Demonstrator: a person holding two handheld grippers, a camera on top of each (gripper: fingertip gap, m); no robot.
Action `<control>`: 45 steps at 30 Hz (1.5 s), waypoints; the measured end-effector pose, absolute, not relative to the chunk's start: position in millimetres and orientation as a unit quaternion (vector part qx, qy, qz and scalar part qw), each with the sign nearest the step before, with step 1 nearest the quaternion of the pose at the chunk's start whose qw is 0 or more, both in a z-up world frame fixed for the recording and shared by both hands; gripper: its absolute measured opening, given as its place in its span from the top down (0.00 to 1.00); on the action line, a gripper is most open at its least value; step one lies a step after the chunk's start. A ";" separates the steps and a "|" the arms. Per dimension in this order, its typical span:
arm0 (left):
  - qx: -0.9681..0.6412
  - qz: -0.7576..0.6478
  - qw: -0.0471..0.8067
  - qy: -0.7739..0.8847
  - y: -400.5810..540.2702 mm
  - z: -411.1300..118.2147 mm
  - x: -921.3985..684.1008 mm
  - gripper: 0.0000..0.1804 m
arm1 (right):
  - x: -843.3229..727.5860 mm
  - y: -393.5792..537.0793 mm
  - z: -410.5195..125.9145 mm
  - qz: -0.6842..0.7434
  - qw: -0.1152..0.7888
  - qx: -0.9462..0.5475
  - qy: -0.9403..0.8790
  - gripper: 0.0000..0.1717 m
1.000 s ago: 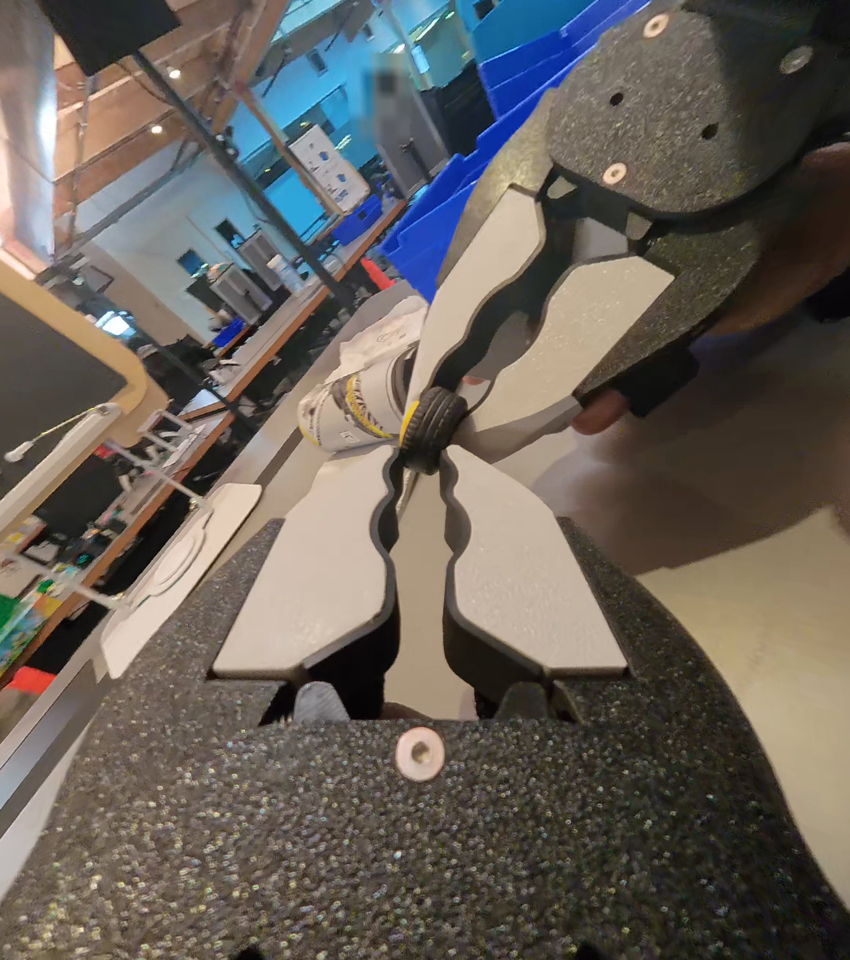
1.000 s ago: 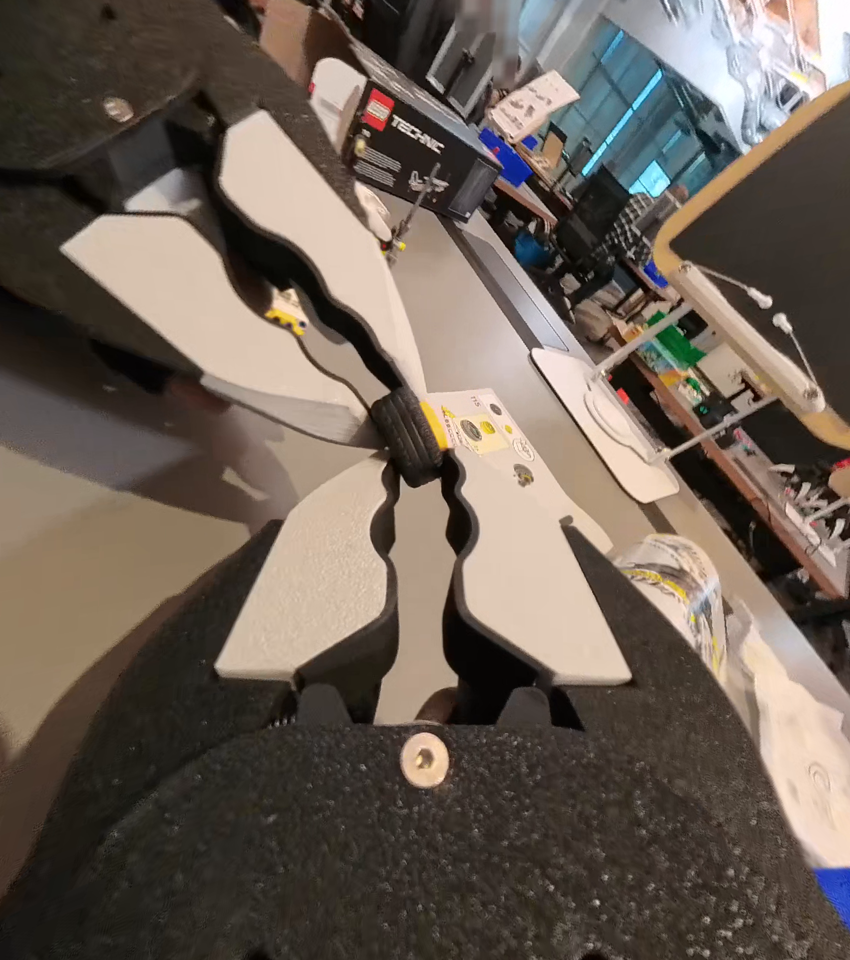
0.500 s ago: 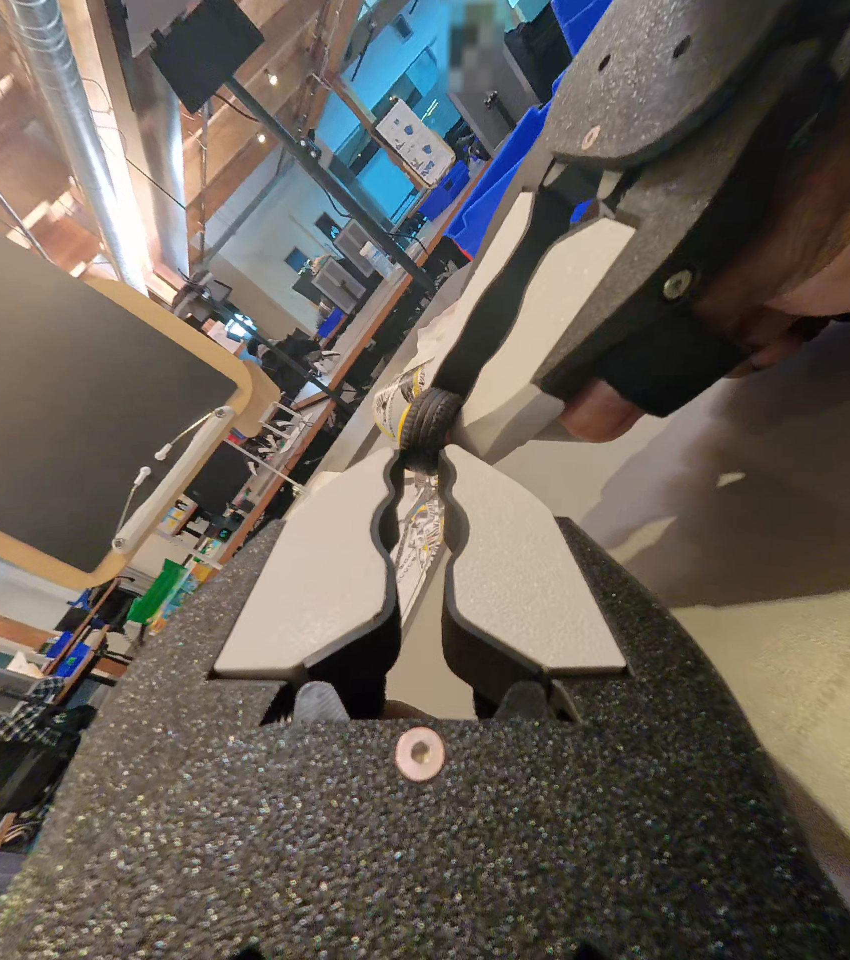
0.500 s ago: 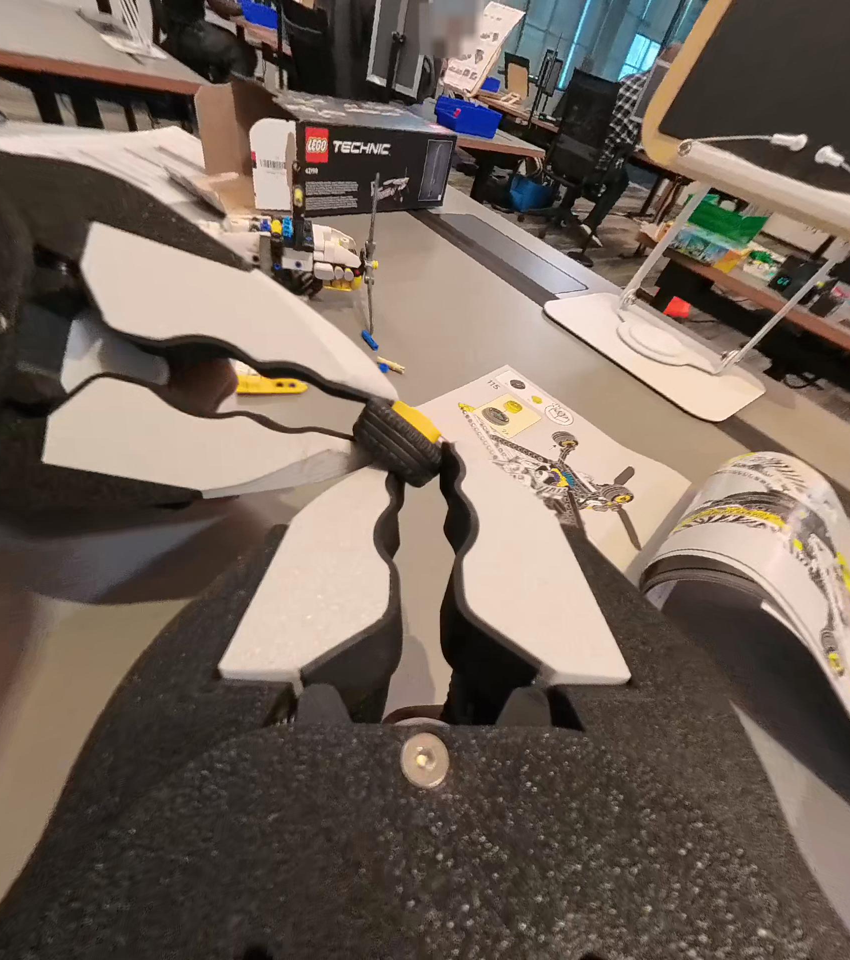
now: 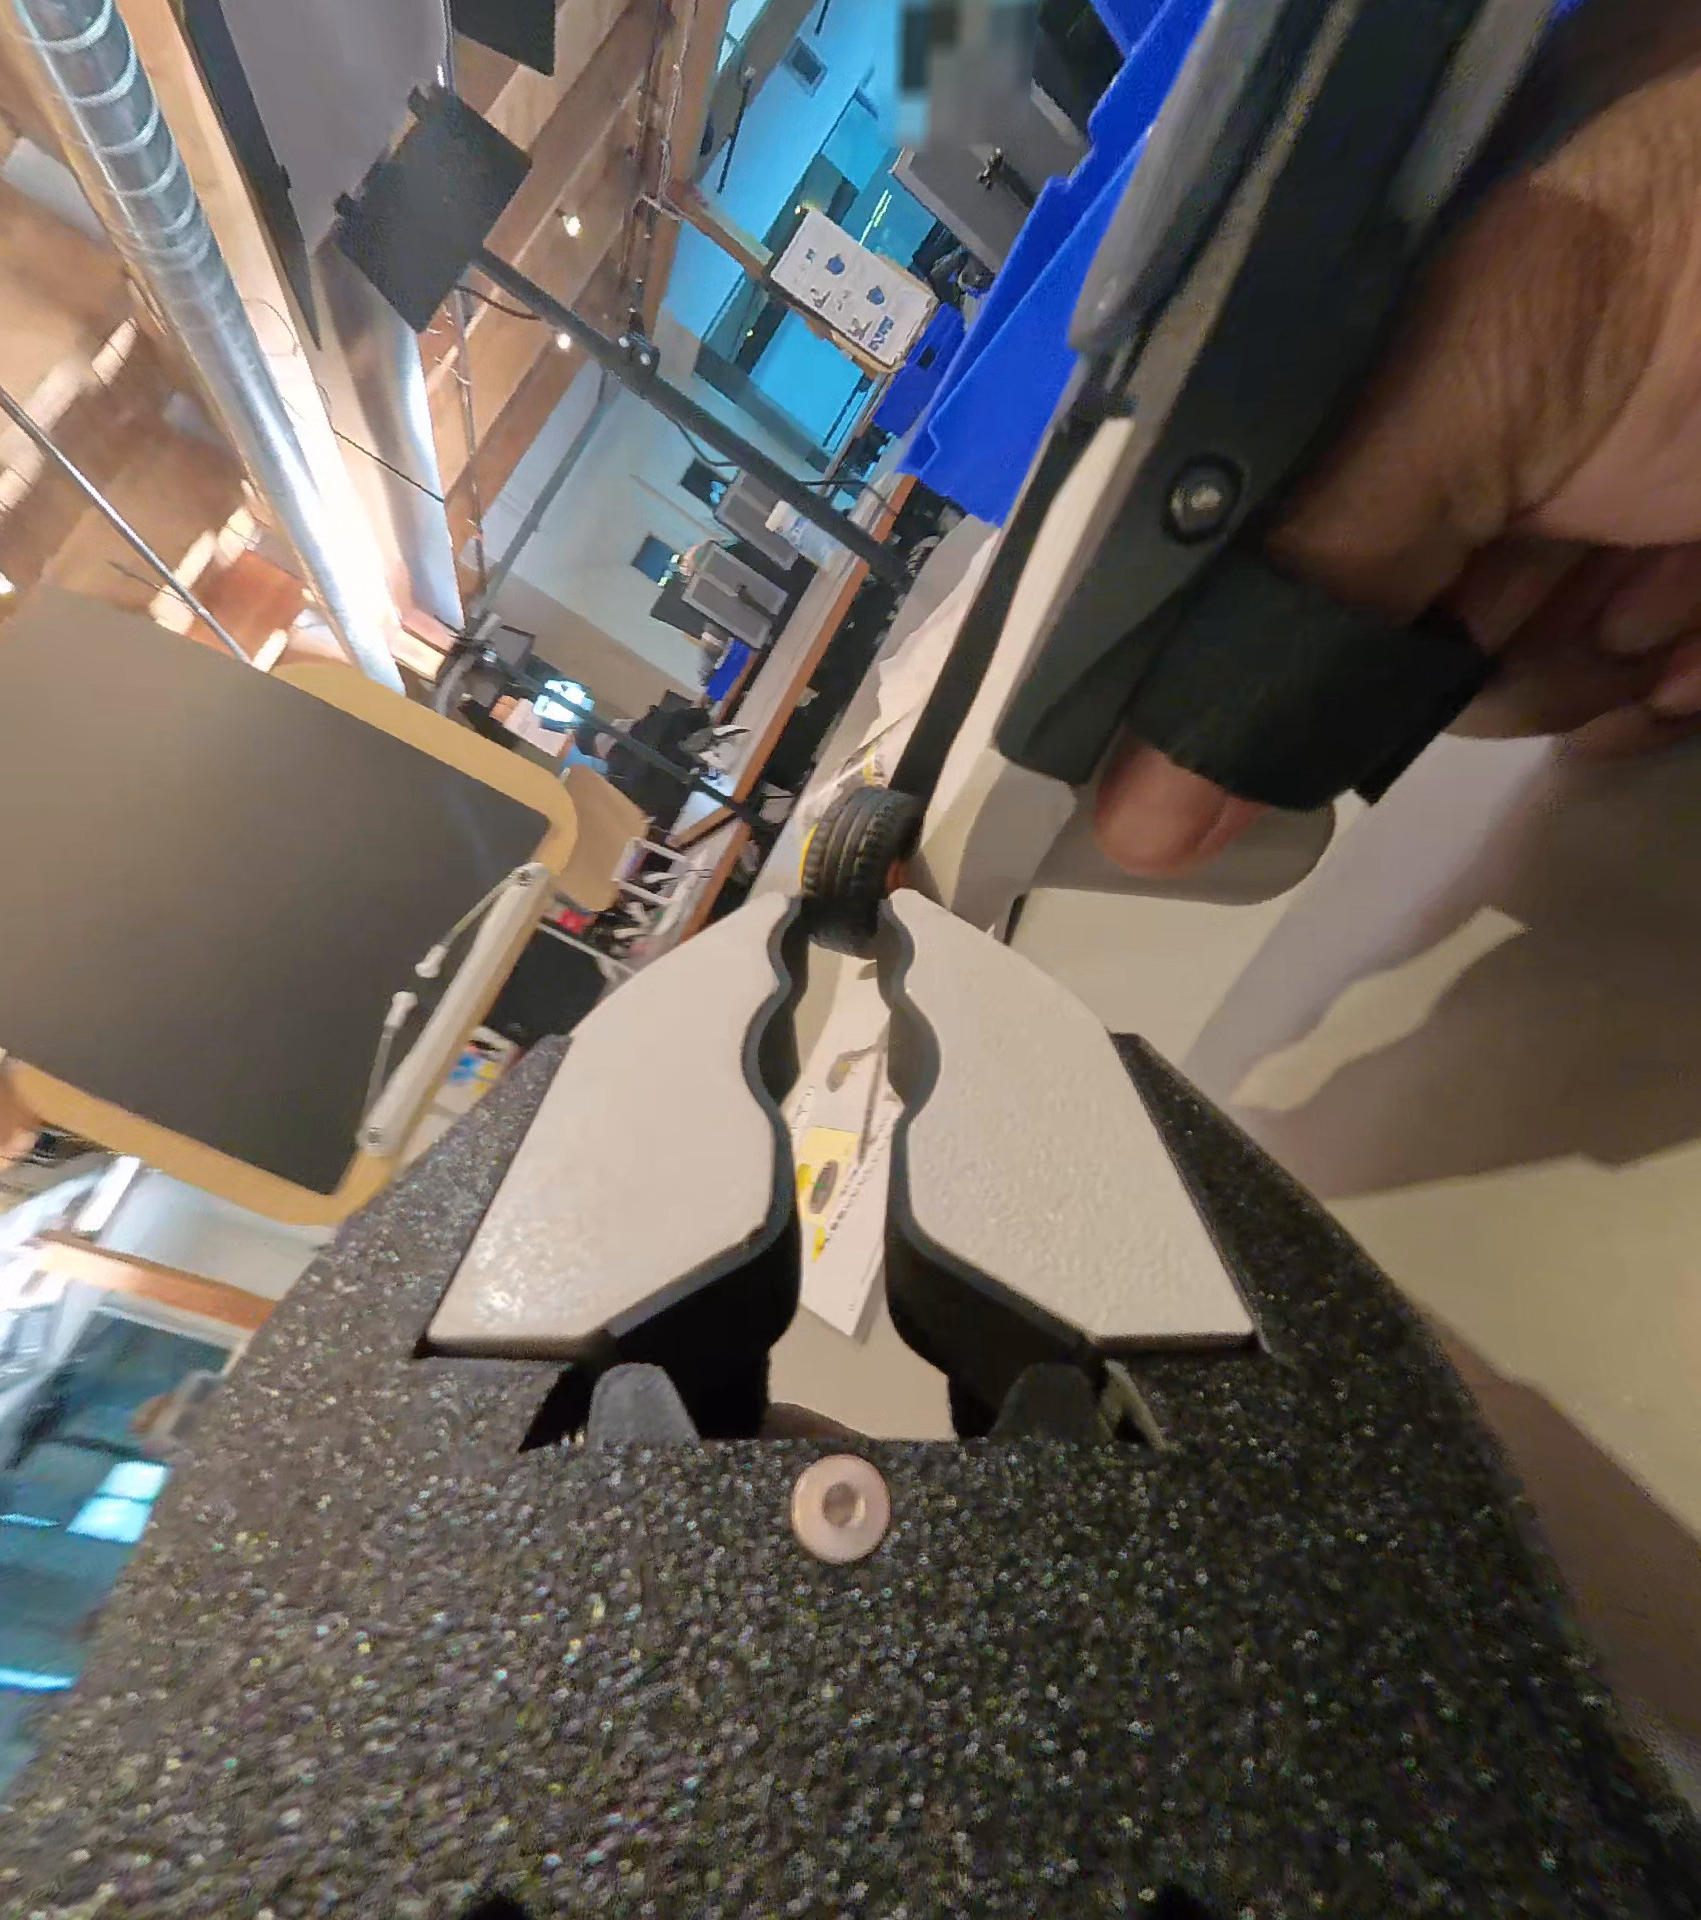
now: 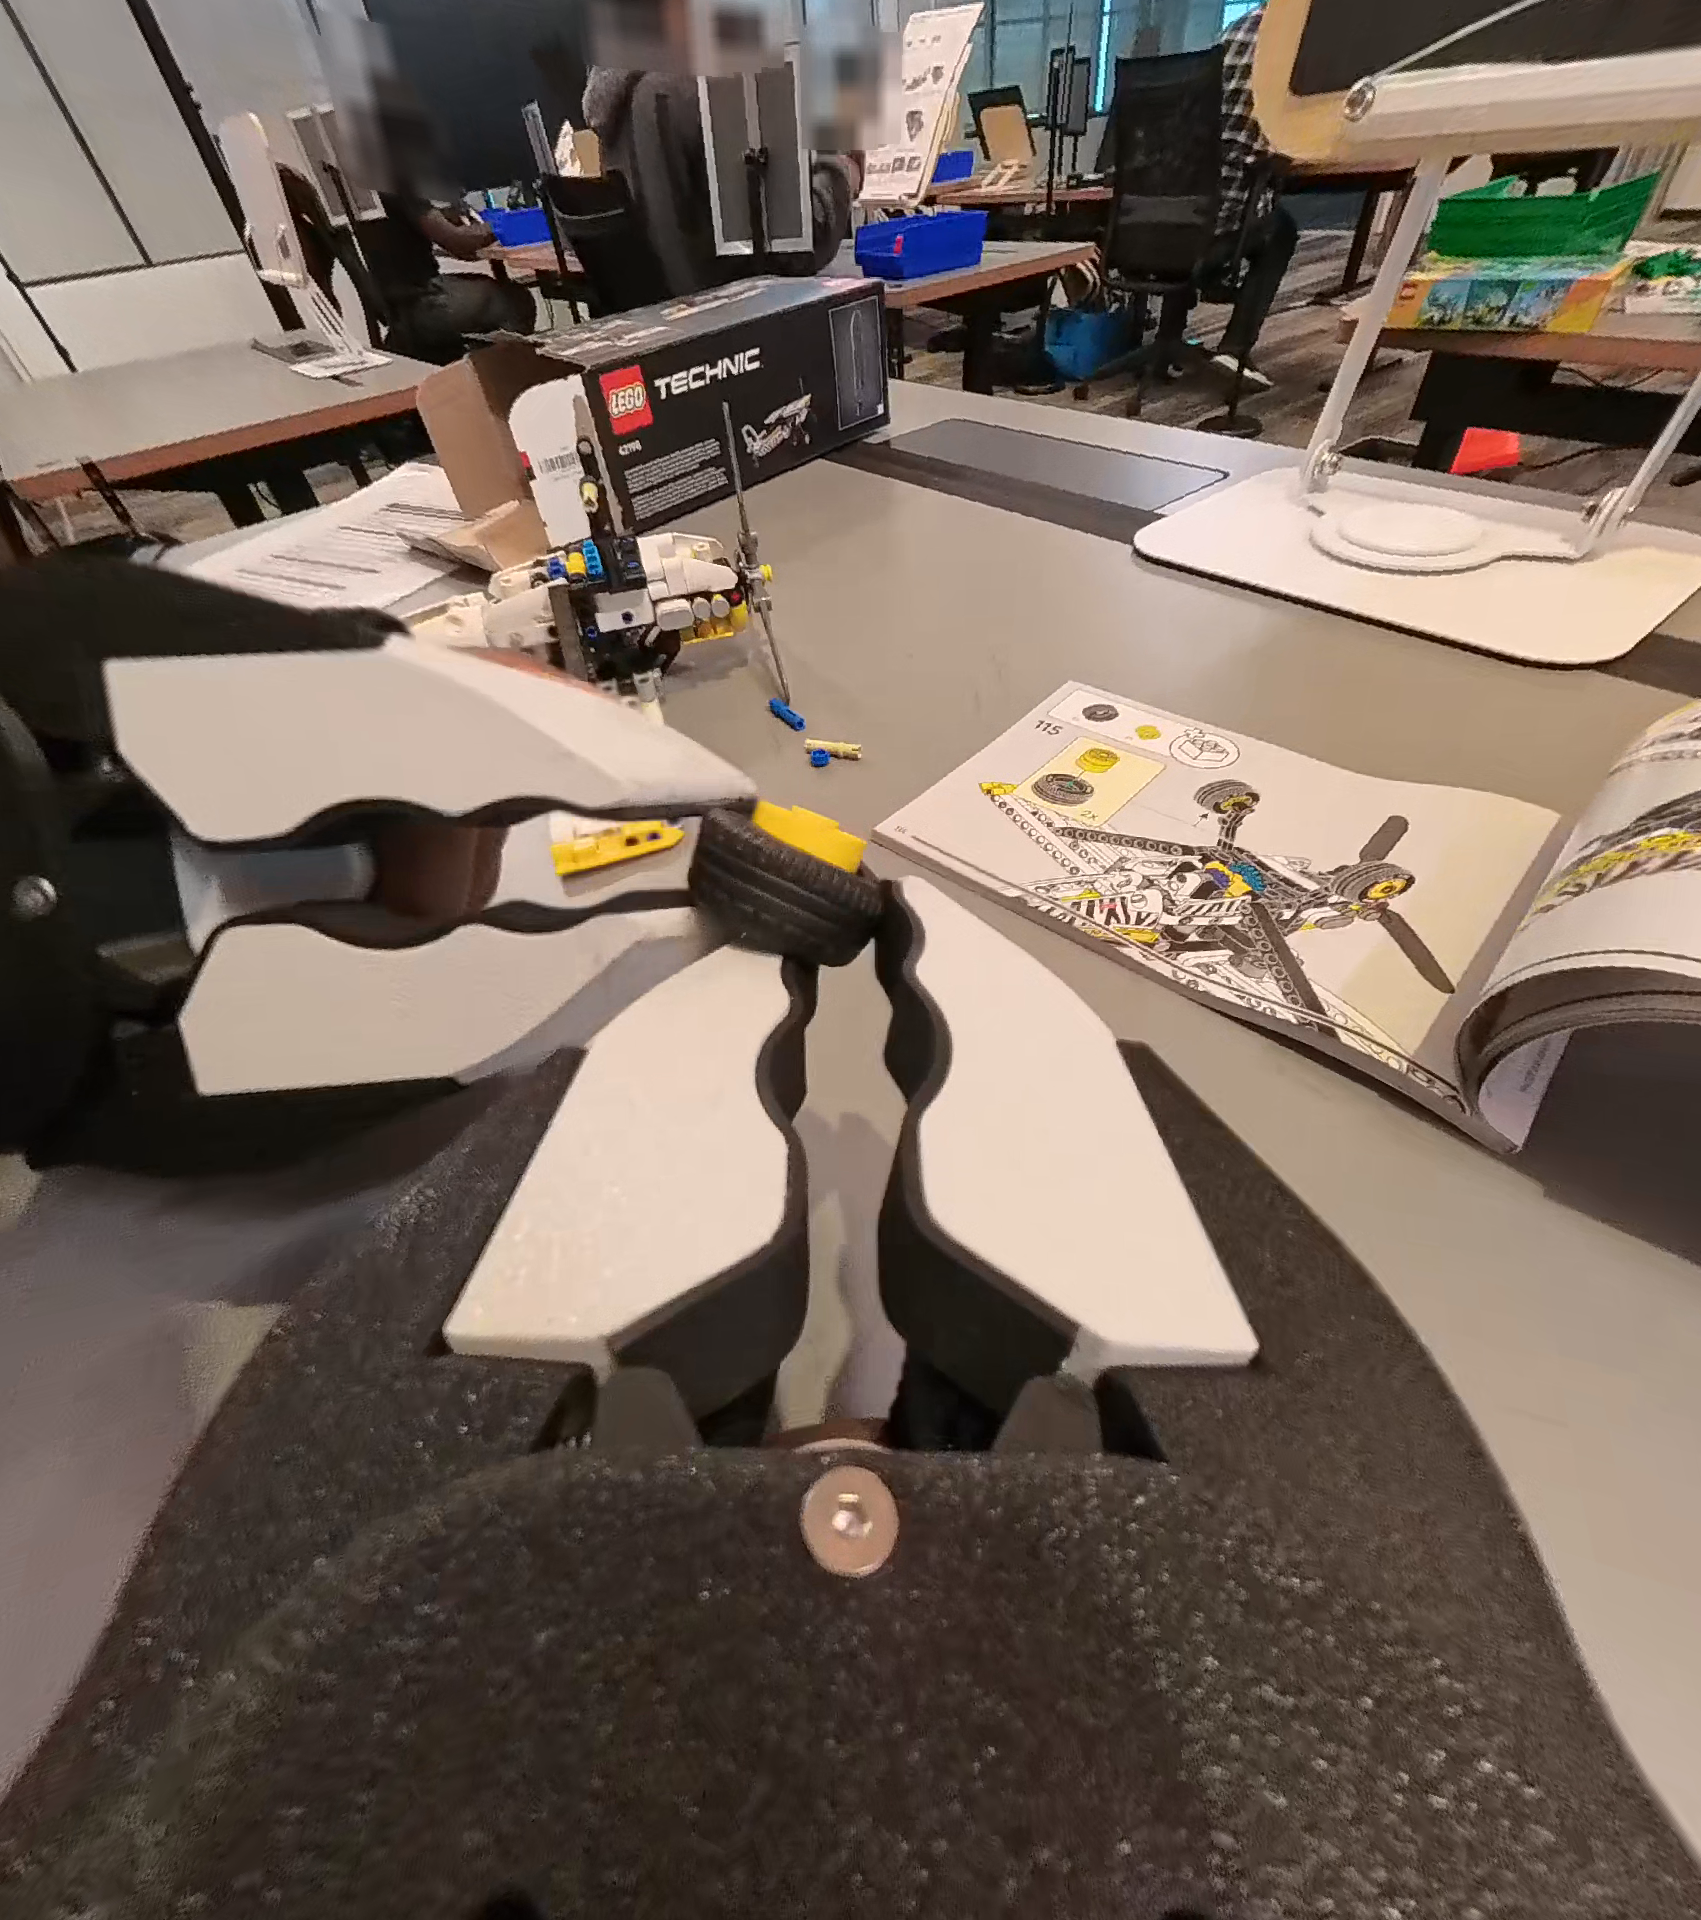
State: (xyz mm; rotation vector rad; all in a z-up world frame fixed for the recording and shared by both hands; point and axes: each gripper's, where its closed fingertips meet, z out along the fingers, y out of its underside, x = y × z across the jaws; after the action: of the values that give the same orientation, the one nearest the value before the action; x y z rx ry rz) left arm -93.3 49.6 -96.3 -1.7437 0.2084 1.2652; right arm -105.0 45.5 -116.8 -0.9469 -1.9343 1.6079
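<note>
Right now both of my grippers meet on one small black rubber tyre (image 6: 789, 902) with a yellow wheel hub (image 6: 810, 829) inside it. My right gripper (image 6: 841, 935) has its jaws narrow, and the two fingertips press on the tyre from both sides. My left gripper (image 5: 846, 914) comes from the left of the right one and also closes narrowly on the same tyre (image 5: 861, 847); its upper finger (image 6: 430, 727) lies over the hub side and its lower finger (image 6: 410, 997) under the tyre. The wheel is lifted above the grey table (image 6: 981, 582), not resting on it.

Just to the right of my right gripper an open instruction booklet (image 6: 1210, 862) lies flat, with a drawing of a plane on the page. Ahead and a little left stands a partly built white toy plane (image 6: 617, 603) with a thin grey propeller blade (image 6: 758, 561). Near it lie a small blue pin (image 6: 786, 714), a beige pin (image 6: 835, 748) and a yellow flat piece (image 6: 612, 842). Behind the plane is a black toy box (image 6: 711, 405), and far right a white stand base (image 6: 1417, 561).
</note>
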 end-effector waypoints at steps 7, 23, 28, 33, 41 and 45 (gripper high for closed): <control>-0.738 0.356 0.573 0.016 42.3 -92.0 -100.6 0.92 | -106.2 44.8 -108.9 0.564 0.305 -0.249 -0.726 0.93; -0.787 0.082 0.609 -0.056 40.3 -111.7 -96.2 0.92 | -95.2 45.4 -103.3 0.570 0.310 -0.150 -0.746 0.92; -0.784 -0.036 0.604 -0.140 42.5 -125.0 -97.6 0.92 | -99.4 46.8 -116.9 0.590 0.200 -0.220 -0.751 0.92; -0.783 -0.060 0.600 -0.153 42.1 -128.1 -97.1 0.92 | -98.4 46.4 -123.3 0.580 0.162 -0.233 -0.763 0.91; -0.789 -0.063 0.588 -0.168 46.0 -133.8 -93.5 0.93 | -99.2 47.8 -128.1 0.566 0.166 -0.243 -0.770 0.92; -0.797 -0.032 0.576 -0.182 45.9 -138.1 -96.8 0.93 | -102.2 48.9 -131.7 0.530 0.235 -0.234 -0.780 0.92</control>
State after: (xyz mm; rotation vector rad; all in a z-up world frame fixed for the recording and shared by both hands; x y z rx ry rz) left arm -96.8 45.9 -138.1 -1.8652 -0.4263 -0.0743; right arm -102.2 48.9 -131.7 -0.6411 -2.1412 1.4546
